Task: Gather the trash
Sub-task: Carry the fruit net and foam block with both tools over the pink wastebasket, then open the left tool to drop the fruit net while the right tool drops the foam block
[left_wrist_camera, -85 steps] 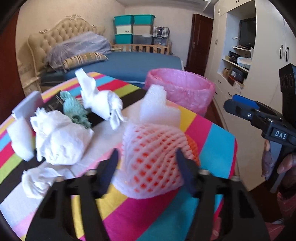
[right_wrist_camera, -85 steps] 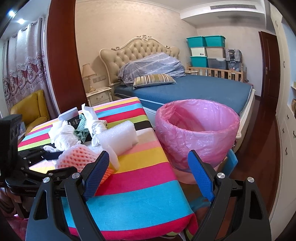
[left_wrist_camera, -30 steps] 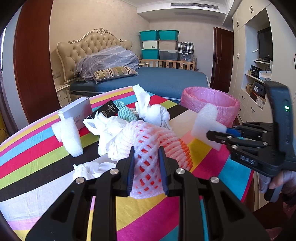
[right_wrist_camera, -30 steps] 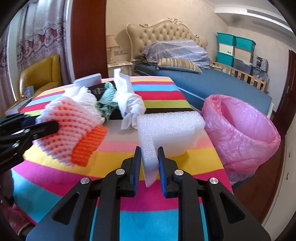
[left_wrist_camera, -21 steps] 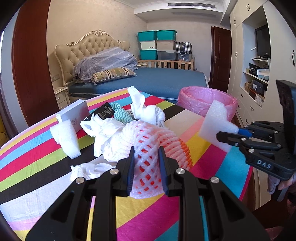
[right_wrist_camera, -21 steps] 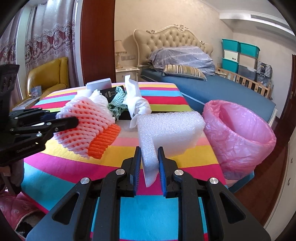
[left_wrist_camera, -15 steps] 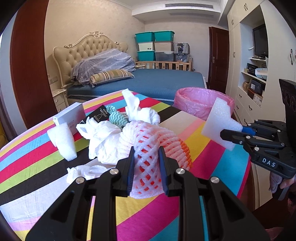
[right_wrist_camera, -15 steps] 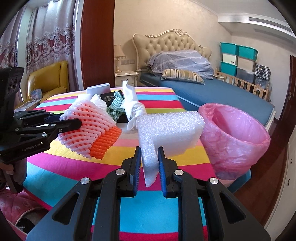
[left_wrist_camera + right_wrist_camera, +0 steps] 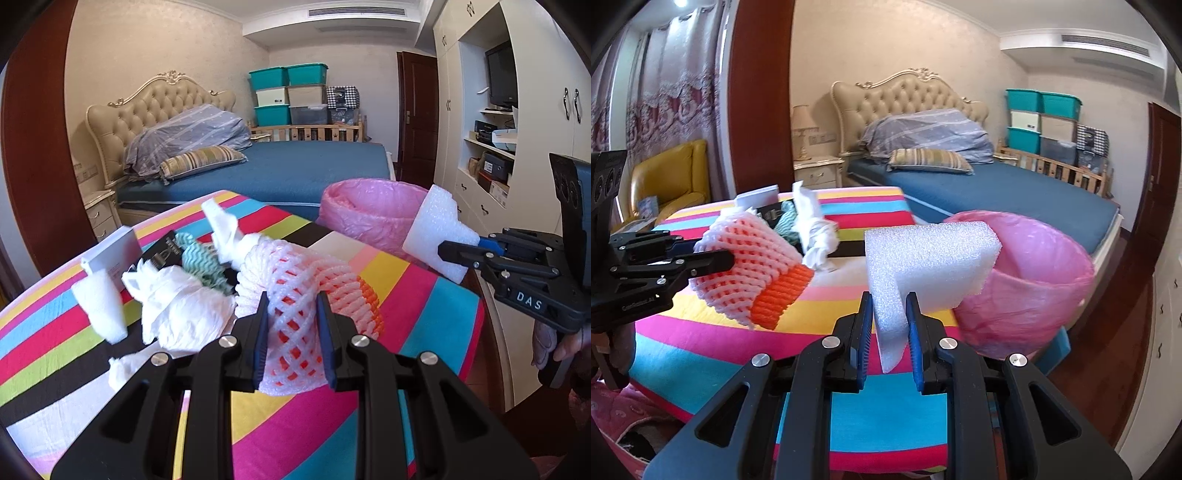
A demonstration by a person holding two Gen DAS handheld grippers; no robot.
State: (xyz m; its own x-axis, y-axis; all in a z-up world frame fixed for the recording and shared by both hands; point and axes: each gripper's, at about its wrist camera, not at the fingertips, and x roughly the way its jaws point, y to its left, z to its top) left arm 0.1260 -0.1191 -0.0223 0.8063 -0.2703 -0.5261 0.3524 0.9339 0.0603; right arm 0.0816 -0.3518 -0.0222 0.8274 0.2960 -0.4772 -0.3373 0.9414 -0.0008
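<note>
I see the striped table (image 9: 413, 295) with crumpled tissues (image 9: 184, 314) on it and the pink-lined bin (image 9: 1041, 280) just past its edge. My left gripper (image 9: 291, 325) is clamped on the foam net (image 9: 306, 291), lifted above the table; my right gripper (image 9: 888, 325) pinches the white foam block (image 9: 923, 262) in front of the bin.

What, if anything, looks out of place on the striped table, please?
Litter is heaped at the far end of the table: crumpled tissues, a knotted white wrapper and a foam scrap, none yet in the pink-lined bin. Nothing looks spilled or broken.
</note>
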